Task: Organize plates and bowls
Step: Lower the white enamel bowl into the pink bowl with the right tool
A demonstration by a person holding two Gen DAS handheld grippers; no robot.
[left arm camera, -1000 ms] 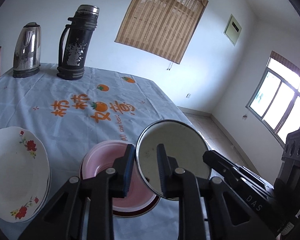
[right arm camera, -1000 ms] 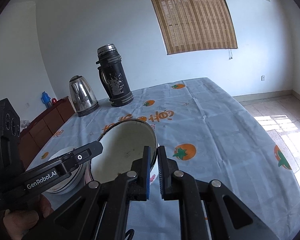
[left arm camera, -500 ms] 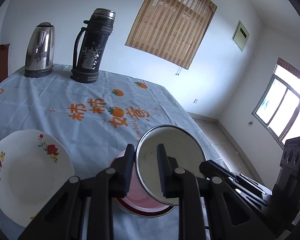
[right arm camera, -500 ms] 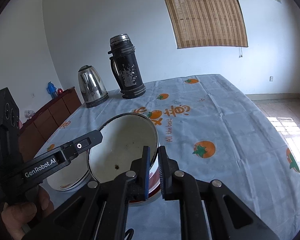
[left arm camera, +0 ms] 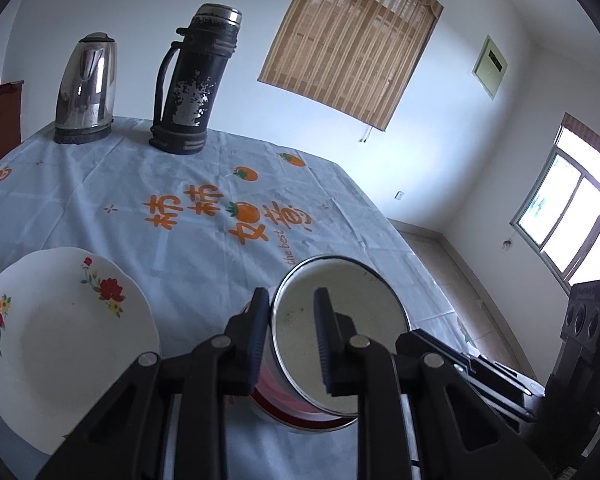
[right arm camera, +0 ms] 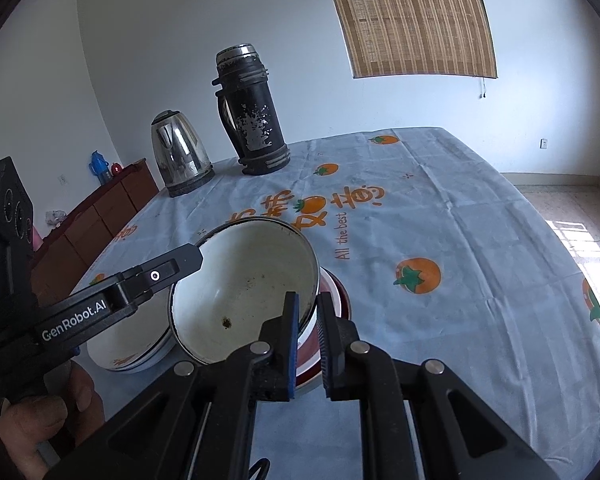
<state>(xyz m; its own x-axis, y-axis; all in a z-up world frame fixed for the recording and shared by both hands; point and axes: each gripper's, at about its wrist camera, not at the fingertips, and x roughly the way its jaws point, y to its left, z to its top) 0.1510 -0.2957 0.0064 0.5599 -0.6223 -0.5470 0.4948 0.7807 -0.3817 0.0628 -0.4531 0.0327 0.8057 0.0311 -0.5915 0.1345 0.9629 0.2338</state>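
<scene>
Both grippers have hold of the same enamel bowl [right arm camera: 244,288], white inside with a dark rim and a few brown specks near its bottom, and it is tilted steeply so that its mouth faces the right side. The left gripper [left arm camera: 292,336] is clamped on the bowl's rim on one side, one finger inside and one outside, and from its view the bowl's pale underside [left arm camera: 340,332] shows between the blue pads. The right gripper [right arm camera: 308,332] is pinched on the opposite rim, its fingers nearly together with only the thin wall between them. The bowl hangs just above a pink plate [left arm camera: 272,396] with a dark red edge that lies on the bench [right arm camera: 460,240]; whether the bowl's lower rim touches the plate I cannot tell. Just beside the pink plate, on the left, sits a white plate with red flowers [left arm camera: 60,332]; from the right view it looks like the top of a small stack, though that is partly hidden. The bench wears a pale blue cloth printed with orange fruit and lettering. At its far end, well apart from the dishes, stand a steel kettle [left arm camera: 86,88] and a tall black thermos flask [left arm camera: 192,84], near each other.
</scene>
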